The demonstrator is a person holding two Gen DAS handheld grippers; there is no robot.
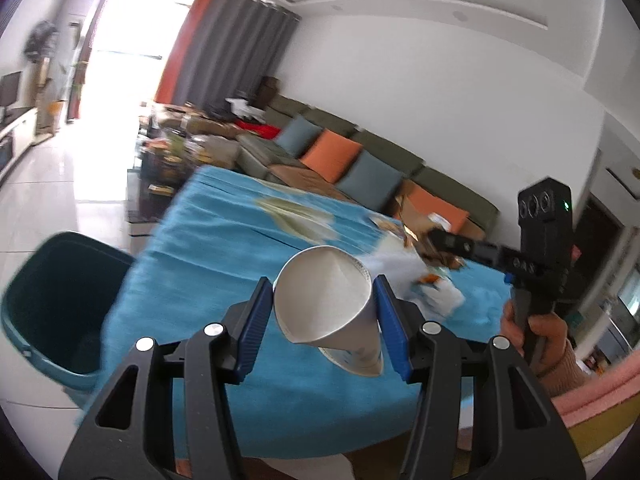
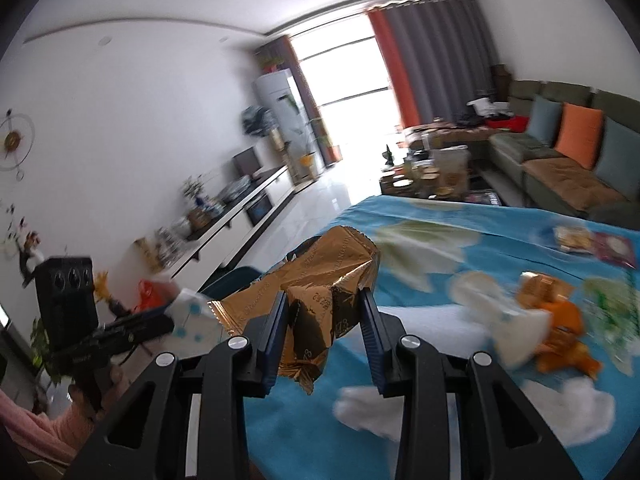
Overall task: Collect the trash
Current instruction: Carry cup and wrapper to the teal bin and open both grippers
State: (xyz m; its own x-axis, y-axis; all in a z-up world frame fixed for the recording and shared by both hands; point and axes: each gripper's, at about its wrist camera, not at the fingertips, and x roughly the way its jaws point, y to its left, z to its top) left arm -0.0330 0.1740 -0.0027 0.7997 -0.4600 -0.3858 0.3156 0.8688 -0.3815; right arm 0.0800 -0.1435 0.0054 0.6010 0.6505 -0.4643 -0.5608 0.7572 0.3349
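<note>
Left gripper [image 1: 324, 312] clamped on paper cup [image 1: 332, 308], right gripper [image 2: 324, 312] pinching gold wrapper [image 2: 320, 300], above blue tablecloth [image 2: 440, 280]

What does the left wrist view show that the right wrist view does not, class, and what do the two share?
Only the left wrist view shows the open mouth of the teal trash bin beside the table and the left gripper squeezing a crushed paper cup. Only the right wrist view shows the right gripper pinching a gold foil wrapper and the orange wrapper. Both show the blue tablecloth, the sofa and the curtains.
</note>
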